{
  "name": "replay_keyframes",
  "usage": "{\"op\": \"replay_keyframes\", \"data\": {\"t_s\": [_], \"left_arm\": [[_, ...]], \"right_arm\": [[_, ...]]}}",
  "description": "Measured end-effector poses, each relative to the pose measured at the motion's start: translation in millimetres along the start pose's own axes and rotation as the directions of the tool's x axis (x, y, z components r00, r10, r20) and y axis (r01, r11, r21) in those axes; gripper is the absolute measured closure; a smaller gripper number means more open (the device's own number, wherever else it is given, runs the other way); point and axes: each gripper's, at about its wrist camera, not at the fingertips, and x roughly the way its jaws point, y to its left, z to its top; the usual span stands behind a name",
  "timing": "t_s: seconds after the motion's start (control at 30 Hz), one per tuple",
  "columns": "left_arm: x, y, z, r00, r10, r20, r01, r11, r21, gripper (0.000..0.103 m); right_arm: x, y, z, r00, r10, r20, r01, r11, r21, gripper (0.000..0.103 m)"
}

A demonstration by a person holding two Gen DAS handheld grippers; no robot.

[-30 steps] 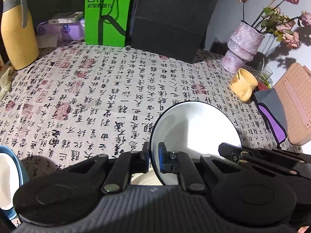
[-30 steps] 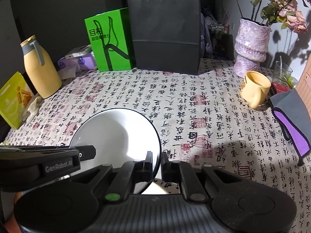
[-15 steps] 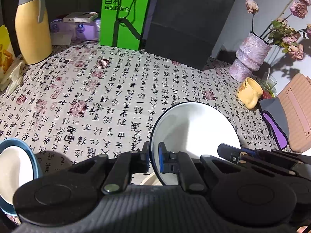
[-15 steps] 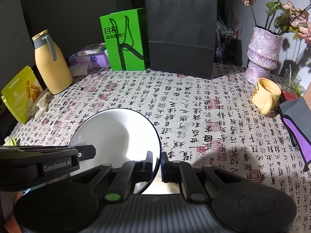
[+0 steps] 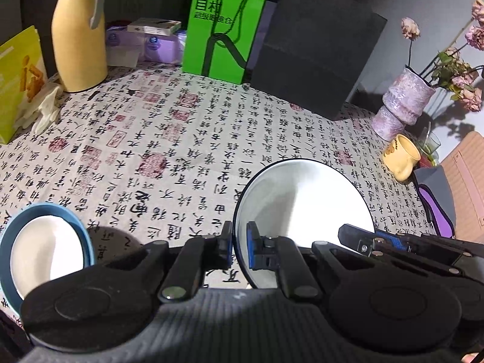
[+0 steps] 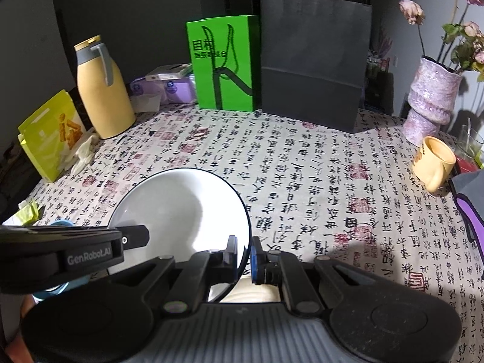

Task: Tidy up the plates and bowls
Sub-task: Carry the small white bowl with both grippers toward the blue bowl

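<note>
1. The left gripper point(image 5: 239, 243) was clamped tight on the left rim of a round white dark-rimmed plate point(image 5: 305, 208).
2. The right gripper point(image 6: 244, 255) pinched the same plate's opposite rim, jaws nearly closed.
3. The plate was held between both, tilted above the calligraphy-printed tablecloth point(image 5: 187, 151).
4. A blue-rimmed white bowl point(image 5: 45, 251) sat on the cloth, left of the plate.
5. A yellow ceramic mug point(image 6: 434, 163) stood well apart, at the right.
</note>
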Motion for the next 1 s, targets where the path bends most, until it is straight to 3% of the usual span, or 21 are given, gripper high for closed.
{"op": "replay_keyframes", "data": {"t_s": [1.0], "left_arm": [[-38,86,-14,0.997,0.061,0.049,-0.055,0.991,-0.125,0.094]], "right_arm": [[-2,85,-4,0.995,0.097,0.012,-0.096,0.990,-0.105,0.095]]}}
